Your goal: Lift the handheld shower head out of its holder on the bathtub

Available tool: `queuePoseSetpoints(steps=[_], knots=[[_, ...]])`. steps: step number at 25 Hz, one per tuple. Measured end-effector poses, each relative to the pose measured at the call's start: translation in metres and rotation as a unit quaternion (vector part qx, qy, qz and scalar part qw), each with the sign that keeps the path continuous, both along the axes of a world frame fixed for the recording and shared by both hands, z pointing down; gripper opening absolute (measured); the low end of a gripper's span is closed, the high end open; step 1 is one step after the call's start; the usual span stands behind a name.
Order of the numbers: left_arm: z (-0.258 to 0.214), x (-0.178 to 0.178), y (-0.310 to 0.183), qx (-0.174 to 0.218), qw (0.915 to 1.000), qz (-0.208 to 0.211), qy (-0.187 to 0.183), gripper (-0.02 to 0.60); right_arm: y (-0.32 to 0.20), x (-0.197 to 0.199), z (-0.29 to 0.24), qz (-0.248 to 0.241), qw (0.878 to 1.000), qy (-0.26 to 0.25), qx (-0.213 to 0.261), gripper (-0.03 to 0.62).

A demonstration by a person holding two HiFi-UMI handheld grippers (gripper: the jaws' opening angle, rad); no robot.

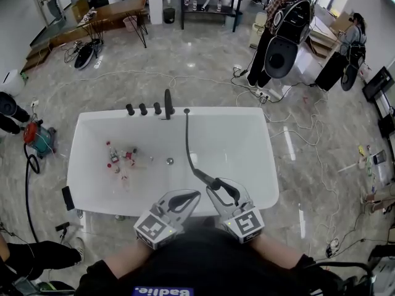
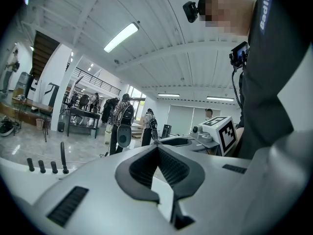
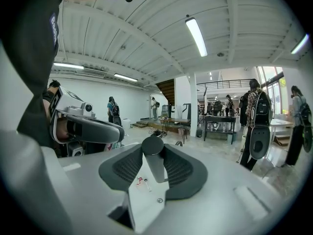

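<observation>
- Shower head [image 1: 214, 181]: out of its holder, held over the near part of the tub [image 1: 270, 159], well clear of the far rim. Judged: the lift is essentially complete.
- Right tongs [image 1: 221, 187]: clenched on the dark, slim handle of the shower head [image 3: 153, 155]. The right gripper view shows the handle seated between the ribbed pads, its rounded end standing just past them. Grasping the handle mid-length keeps it from pivoting.
- Left tongs [image 1: 192, 194]: pressed together with nothing between them; the left gripper view shows the tips [image 2: 157, 148] meeting. They wait just left of the right tongs, near the near rim, and take no part in the grip.
- Hose [image 1: 187, 142]: runs from the far rim, right of the spout [image 1: 168, 103] and three taps [image 1: 143, 109], across the basin to the handle. It hangs slack, so it does not pull on the grip.
- Small items [image 1: 120, 156]: lie on the tub floor at left, apart from the hose.
</observation>
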State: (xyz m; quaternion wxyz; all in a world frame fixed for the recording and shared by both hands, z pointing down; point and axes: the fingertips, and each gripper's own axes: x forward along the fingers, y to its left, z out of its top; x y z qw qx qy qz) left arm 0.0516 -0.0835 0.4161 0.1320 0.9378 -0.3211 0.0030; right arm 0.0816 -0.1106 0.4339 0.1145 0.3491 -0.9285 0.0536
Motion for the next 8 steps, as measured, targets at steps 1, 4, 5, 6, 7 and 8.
queuePoseSetpoints(steps=[1,4,5,6,7,8], knots=[[0.001,0.000,0.000,0.000,1.0000,-0.001,0.001,0.000,0.000,-0.001,-0.001,-0.002,1.000,-0.001,0.000,0.130],[0.001,0.000,0.001,0.000,1.0000,-0.001,0.000,0.000,0.000,-0.001,-0.001,-0.003,1.000,0.001,0.000,0.130],[0.001,-0.001,0.002,0.000,1.0000,-0.001,0.000,0.000,0.000,-0.001,-0.003,-0.003,1.000,0.000,0.001,0.130],[0.000,-0.001,0.002,0.000,1.0000,0.000,-0.001,0.000,-0.001,-0.002,-0.006,-0.004,1.000,-0.002,0.004,0.130],[-0.001,-0.001,0.003,-0.001,1.0000,0.001,-0.002,0.000,-0.002,-0.003,-0.011,-0.004,1.000,-0.005,0.007,0.130],[-0.002,-0.001,0.003,-0.001,1.0000,0.001,-0.003,0.000,-0.003,-0.004,-0.015,-0.004,1.000,-0.008,0.010,0.130]])
